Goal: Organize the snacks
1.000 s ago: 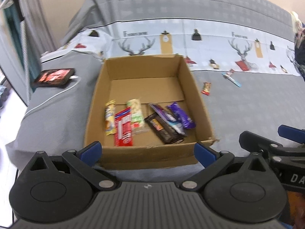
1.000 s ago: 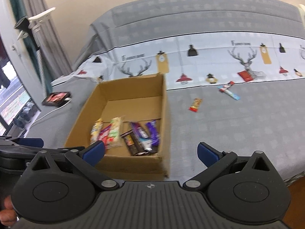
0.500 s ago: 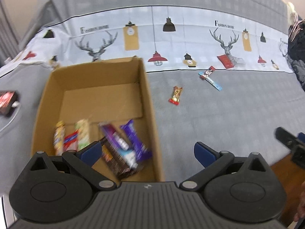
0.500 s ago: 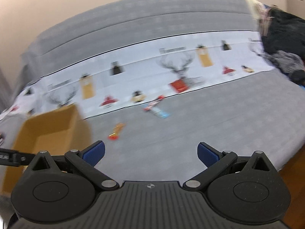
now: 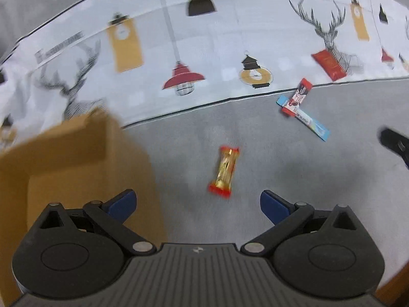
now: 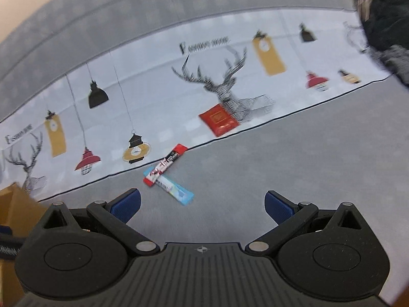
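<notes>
A gold-and-red candy bar (image 5: 225, 171) lies on the grey bed cover, just ahead of my left gripper (image 5: 198, 203), which is open and empty. A red snack stick (image 5: 297, 97) lies across a blue snack stick (image 5: 310, 124) farther right. In the right wrist view the red stick (image 6: 166, 165) and the blue stick (image 6: 175, 190) lie just ahead of my right gripper (image 6: 203, 206), which is open and empty. The cardboard box (image 5: 74, 163) stands at the left; its contents are hidden.
The bed cover (image 6: 294, 163) is grey in front with a white printed band (image 5: 217, 41) of deer and lamps behind. Dark clothing (image 6: 383, 18) lies at the far right. A corner of the box (image 6: 15, 204) shows at the left of the right wrist view.
Both grippers have swung right, away from the box, and moved closer to the loose snacks on the bed. The box interior has left view. Both grippers stay open.
</notes>
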